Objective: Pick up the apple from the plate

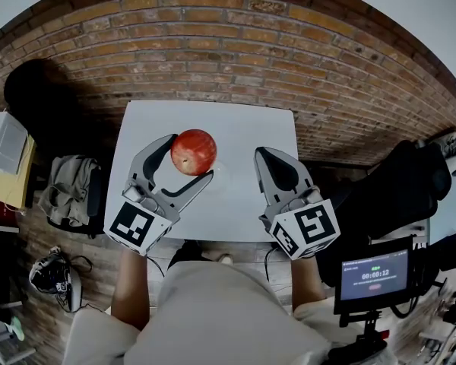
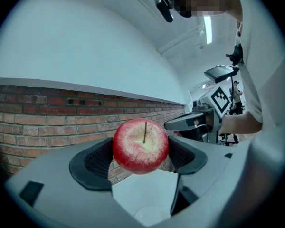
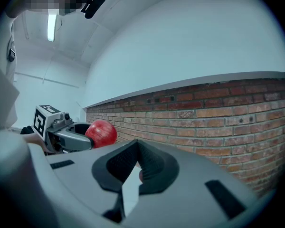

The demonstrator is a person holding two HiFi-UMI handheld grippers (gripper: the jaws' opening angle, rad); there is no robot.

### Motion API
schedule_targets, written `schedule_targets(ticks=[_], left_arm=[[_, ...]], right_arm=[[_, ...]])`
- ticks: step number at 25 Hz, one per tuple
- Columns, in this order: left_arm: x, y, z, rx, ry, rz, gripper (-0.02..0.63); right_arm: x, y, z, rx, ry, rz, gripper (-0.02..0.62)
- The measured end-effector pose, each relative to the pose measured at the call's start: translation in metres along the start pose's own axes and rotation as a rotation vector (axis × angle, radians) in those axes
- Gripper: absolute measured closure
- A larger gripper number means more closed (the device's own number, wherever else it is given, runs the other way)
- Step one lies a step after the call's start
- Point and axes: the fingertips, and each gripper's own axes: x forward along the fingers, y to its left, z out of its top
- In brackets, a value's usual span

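A red apple [image 1: 193, 151] with a yellowish top and a thin stem [image 2: 140, 145] hangs in the air above the white table [image 1: 247, 124]. My left gripper [image 1: 190, 160] is shut on it, one black pad pressing each side [image 2: 140, 159]. Below the apple, a pale white plate [image 2: 149, 216] lies on the table, faint in the head view. My right gripper [image 1: 263, 157] hovers to the right of the apple with its jaws shut and nothing in them [image 3: 135, 167]. The right gripper view shows the apple [image 3: 101, 132] held off to the left.
A brick wall [image 1: 235, 44] stands behind the table. A grey-green bag [image 1: 68, 188] and a helmet-like thing [image 1: 49, 274] lie on the floor at left. At right there are dark gear [image 1: 399, 185] and a small screen on a stand [image 1: 374, 274].
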Motion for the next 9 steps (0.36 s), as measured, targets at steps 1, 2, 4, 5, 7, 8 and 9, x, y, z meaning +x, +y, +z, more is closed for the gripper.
schedule_targets(ticks=[1, 2, 4, 5, 7, 8, 9], left_arm=[[-0.0002, 0.0003, 0.0003, 0.003, -0.001, 0.001, 0.247], [-0.0004, -0.0001, 0.0000, 0.000, 0.004, 0.001, 0.247], [-0.0008, -0.0014, -0.0015, -0.010, 0.019, -0.002, 0.247], [-0.0007, -0.0018, -0.0018, -0.012, 0.023, -0.003, 0.247], [-0.0005, -0.0020, -0.0014, -0.012, 0.023, -0.004, 0.247], [-0.0004, -0.0020, -0.0011, -0.011, 0.023, -0.004, 0.247], [-0.0003, -0.0020, -0.0007, -0.010, 0.022, -0.004, 0.247]], right_arm=[[-0.0001, -0.0001, 0.0000, 0.001, -0.001, 0.000, 0.597], [-0.0002, -0.0003, -0.0002, 0.002, -0.001, -0.001, 0.597], [-0.0005, -0.0009, -0.0005, 0.005, -0.001, -0.001, 0.597], [-0.0005, -0.0012, -0.0007, 0.006, -0.001, -0.001, 0.597], [-0.0004, -0.0018, -0.0011, 0.008, -0.003, -0.001, 0.597], [-0.0004, -0.0021, -0.0014, 0.009, -0.003, -0.002, 0.597], [-0.0003, -0.0024, -0.0017, 0.010, -0.004, -0.002, 0.597]])
